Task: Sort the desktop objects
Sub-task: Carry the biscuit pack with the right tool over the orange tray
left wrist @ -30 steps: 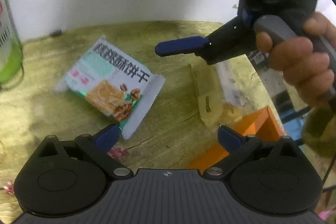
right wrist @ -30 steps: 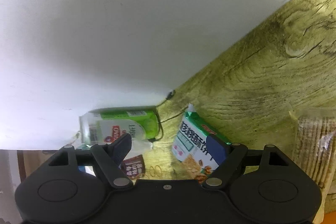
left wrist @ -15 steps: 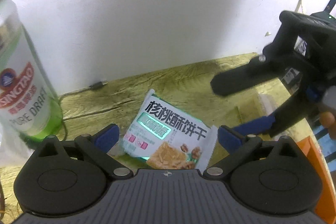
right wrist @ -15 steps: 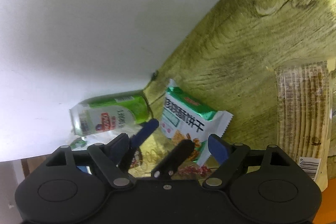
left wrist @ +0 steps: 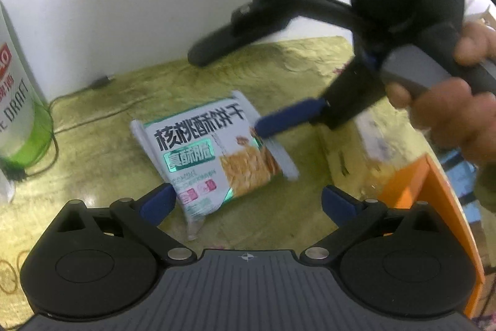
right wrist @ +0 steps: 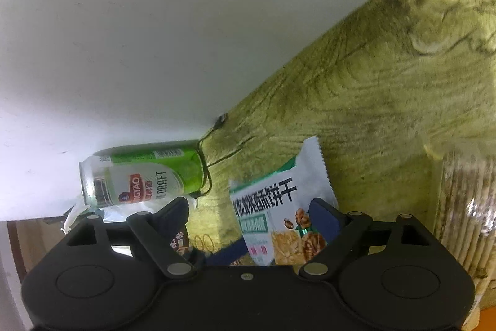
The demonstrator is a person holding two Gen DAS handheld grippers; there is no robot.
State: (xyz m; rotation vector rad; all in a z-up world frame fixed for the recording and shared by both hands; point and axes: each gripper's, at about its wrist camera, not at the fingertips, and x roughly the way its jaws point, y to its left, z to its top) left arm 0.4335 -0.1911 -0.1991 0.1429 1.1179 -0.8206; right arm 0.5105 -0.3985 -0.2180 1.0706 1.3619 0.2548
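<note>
At centre frame, the white-and-teal foil walnut biscuit packet (left wrist: 214,151) is lying rotated versus a moment ago; the right gripper (left wrist: 229,89), jaws spread, is now straddling its edge, while the left gripper (left wrist: 248,200) is waiting open.

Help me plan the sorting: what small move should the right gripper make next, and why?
Probably lower the right gripper a little and close it on the biscuit packet. It is open, one blue fingertip already at the packet's edge, the other raised above the table. The left gripper is open too, holding nothing.
</note>
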